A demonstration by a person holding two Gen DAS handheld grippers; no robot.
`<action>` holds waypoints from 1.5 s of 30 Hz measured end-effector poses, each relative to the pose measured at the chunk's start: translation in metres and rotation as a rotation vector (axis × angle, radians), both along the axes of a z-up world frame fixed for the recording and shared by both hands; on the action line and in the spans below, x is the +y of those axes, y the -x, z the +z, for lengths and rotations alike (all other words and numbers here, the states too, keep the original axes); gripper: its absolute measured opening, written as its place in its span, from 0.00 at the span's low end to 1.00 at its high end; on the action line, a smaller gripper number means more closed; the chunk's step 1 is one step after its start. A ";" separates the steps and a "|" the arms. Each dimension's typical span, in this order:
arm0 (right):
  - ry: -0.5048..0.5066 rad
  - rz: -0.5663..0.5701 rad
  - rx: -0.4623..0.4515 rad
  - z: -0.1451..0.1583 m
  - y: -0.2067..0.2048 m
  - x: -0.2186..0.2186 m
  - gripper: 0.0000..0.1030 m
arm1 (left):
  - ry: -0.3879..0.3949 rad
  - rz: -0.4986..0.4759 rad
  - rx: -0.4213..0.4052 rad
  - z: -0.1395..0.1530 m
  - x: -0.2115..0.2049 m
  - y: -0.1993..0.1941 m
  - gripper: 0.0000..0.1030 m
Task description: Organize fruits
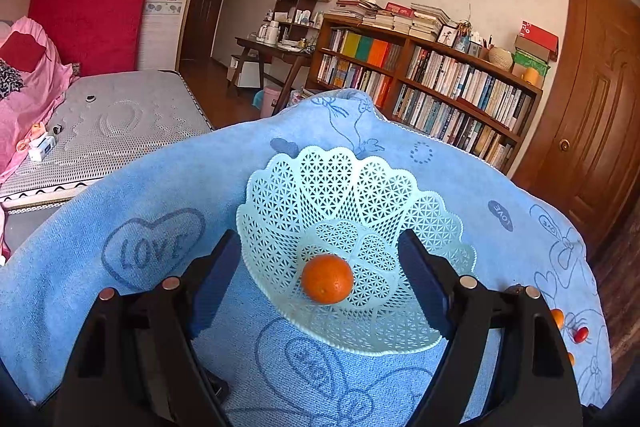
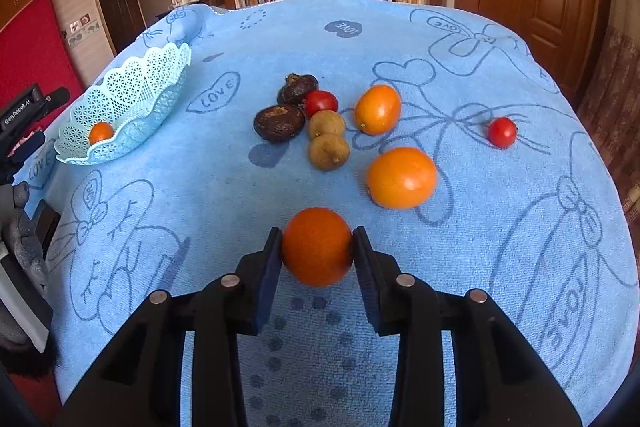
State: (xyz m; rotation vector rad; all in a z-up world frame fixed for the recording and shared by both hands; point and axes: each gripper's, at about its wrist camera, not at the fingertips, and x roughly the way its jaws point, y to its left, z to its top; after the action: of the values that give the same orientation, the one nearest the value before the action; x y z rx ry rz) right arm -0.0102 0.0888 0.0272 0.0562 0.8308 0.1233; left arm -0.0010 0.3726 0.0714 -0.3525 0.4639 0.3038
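Observation:
In the right wrist view my right gripper [image 2: 317, 247] is shut on an orange [image 2: 316, 247], held just above the blue towel [image 2: 480, 227]. Beyond it lie two more orange fruits [image 2: 402, 178], two cherry tomatoes [image 2: 321, 103], two brown longans [image 2: 329, 151] and two dark wrinkled fruits [image 2: 279, 123]. The pale green lattice basket [image 2: 160, 67] sits at the left with one orange [image 2: 101, 133] inside. Seen from the left wrist, my left gripper [image 1: 318, 239] hangs open over the basket [image 1: 340, 163], its fingers either side of that orange [image 1: 327, 279].
The towel [image 1: 160, 179] covers a round-looking table whose edges drop off all around. A bed [image 1: 120, 123] stands at the left, a bookshelf [image 1: 440, 87] behind, and a wooden door [image 1: 592, 99] at the right. A gloved hand [image 2: 24, 239] shows at the left edge.

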 end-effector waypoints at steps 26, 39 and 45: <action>-0.098 0.251 -0.096 0.062 -0.093 0.136 0.36 | -0.006 0.122 0.008 -0.008 0.010 0.004 0.83; -0.133 0.123 -0.123 0.052 -0.067 0.075 0.42 | -0.050 0.072 0.003 -0.008 -0.011 0.005 0.84; -0.136 0.046 -0.120 0.045 -0.057 0.032 0.43 | -0.109 0.022 0.000 -0.008 -0.029 0.002 0.89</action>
State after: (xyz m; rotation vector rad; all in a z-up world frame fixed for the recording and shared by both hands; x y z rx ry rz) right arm 0.0472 0.1205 0.0722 0.1568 0.7028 0.2241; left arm -0.0034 0.3432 0.0634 -0.2512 0.4421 0.3491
